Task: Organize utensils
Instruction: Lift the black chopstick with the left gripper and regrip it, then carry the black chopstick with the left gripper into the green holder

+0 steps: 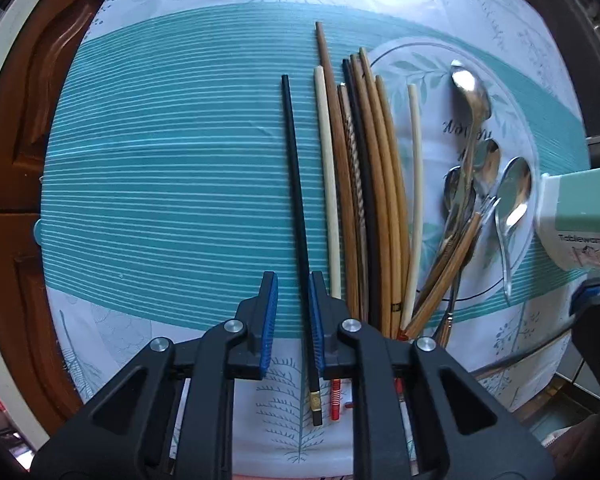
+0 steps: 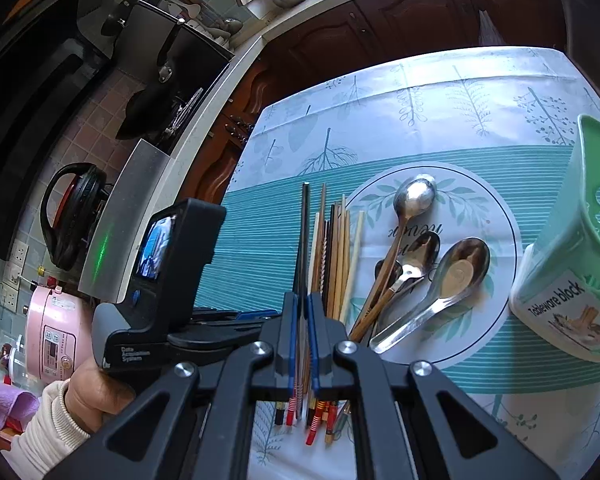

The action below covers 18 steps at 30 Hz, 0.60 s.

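L gripper [image 1: 293, 312] jaws apart, black chopstick [image 1: 296, 184] btwn pads, frame centre; R gripper [image 2: 303, 316] nearly closed, grip on anything unclear

Teal stripes, pale leaves, wood and steel

The tablecloth [image 1: 160, 168] is white with grey-blue leaf prints and a teal band of thin white stripes. The chopsticks [image 1: 364, 184] are black, cream, brown and tan, one spiral-patterned, some with red-striped ends. The spoons [image 2: 416, 196] are shiny silver. The holder [image 2: 572, 256] is mint green on a white base. Both grippers are black with blue pads [image 1: 270, 312].
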Each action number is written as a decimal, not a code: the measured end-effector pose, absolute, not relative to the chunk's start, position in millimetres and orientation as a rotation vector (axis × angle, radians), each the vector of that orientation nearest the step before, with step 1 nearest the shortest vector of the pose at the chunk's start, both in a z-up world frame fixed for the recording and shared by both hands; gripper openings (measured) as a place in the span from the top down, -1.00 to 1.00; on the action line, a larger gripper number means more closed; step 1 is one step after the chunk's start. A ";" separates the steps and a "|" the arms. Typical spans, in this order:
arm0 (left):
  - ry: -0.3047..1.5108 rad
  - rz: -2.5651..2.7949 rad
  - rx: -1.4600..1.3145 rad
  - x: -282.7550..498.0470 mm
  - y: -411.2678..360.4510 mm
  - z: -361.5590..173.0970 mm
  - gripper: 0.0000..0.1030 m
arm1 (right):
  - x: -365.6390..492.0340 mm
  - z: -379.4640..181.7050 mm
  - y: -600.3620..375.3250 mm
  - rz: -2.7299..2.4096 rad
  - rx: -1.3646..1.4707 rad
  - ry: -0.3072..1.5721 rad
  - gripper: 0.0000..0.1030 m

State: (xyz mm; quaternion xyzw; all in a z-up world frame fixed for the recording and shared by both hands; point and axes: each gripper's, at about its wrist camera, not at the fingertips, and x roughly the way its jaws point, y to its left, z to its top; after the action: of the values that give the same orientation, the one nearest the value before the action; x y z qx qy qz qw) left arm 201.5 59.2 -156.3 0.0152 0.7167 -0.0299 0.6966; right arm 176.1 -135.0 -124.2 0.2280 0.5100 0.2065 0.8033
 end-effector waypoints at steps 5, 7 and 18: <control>1.634 -0.055 0.045 209.1 44.7 -161.8 0.75 | 174.8 -126.3 -137.7 0.442 0.494 1.097 0.91; 1.641 -0.048 0.045 213.1 35.8 -165.5 0.74 | 174.9 -126.5 -137.5 0.439 0.497 1.098 0.91; 1.581 -0.054 -0.027 211.8 54.2 -161.3 0.95 | 172.6 -129.5 -139.8 0.447 0.511 1.099 0.91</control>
State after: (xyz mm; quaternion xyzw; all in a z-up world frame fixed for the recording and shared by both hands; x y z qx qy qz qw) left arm 211.8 54.2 -161.3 -0.0122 0.7107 -0.0243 0.7029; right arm 172.6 -139.8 -129.5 0.2381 0.5122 0.2081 0.7986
